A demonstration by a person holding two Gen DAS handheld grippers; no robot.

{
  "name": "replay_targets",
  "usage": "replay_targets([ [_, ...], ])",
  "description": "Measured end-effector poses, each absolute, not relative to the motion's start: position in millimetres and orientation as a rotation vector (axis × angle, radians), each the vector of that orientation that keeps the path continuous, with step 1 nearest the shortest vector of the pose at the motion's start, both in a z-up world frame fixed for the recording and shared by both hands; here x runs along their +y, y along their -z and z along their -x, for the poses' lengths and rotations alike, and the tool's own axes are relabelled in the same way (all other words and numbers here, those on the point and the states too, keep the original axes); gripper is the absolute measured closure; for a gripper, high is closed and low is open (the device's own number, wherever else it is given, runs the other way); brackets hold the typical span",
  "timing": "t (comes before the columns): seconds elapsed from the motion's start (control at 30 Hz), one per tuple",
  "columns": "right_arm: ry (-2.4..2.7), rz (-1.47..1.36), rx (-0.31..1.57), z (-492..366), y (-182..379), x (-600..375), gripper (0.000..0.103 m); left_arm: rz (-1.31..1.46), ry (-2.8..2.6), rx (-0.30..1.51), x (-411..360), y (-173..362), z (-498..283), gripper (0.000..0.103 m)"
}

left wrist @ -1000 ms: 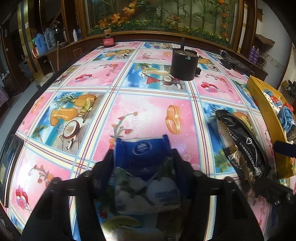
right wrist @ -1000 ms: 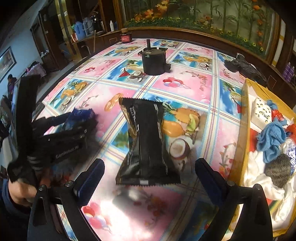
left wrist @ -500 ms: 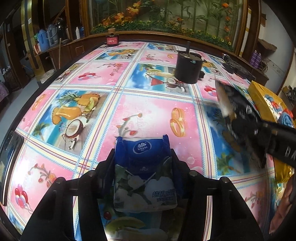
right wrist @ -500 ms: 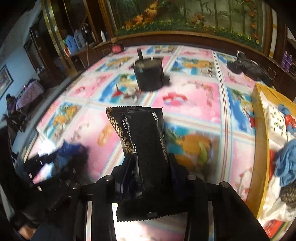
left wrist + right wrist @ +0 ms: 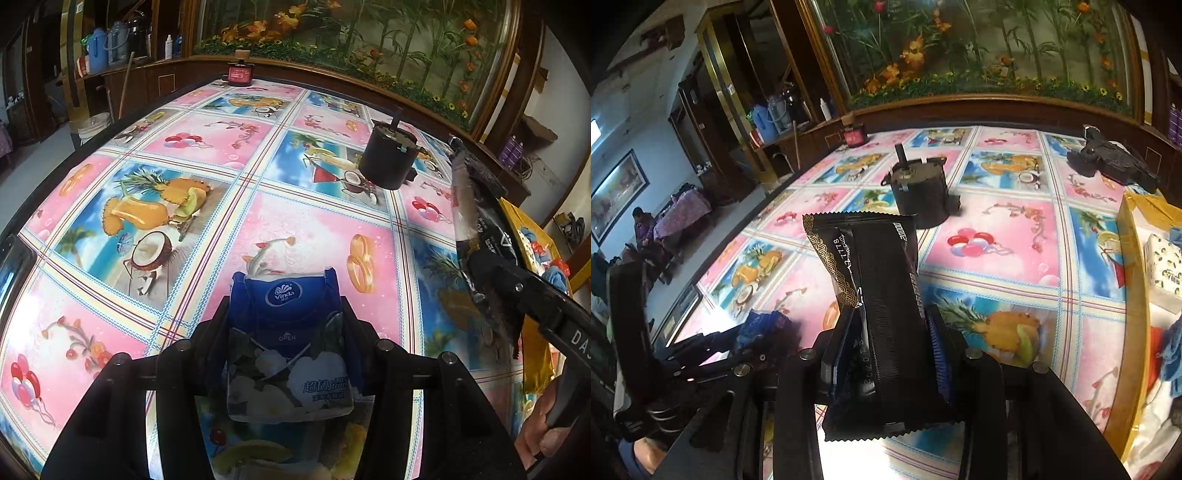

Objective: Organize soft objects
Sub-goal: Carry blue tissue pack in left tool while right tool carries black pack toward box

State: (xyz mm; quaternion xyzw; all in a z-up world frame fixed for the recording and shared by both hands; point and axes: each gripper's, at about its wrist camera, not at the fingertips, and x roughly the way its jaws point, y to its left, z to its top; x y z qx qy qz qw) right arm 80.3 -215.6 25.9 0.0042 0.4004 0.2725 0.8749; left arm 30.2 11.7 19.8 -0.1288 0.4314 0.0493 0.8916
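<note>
Blue soft plastic tissue pack (image 5: 286, 325) sits clamped in my left jaws; crinkly black foil packet (image 5: 882, 306) clamped in my right.

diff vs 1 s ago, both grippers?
The right gripper, open around the black packet a second ago, has shut on it and lifted it off the tablecloth, tilting it upright. The left gripper stays shut on the blue tissue pack. The black pot and yellow box have not moved.
</note>
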Motion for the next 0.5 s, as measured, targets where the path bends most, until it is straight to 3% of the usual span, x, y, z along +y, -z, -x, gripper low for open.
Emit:
replay_targets([
  [0.5, -0.594, -0.068, 0.824, -78, -39, -235, 0.066, 0.122, -0.135, 0.839, -21, -36, -37, 0.052],
])
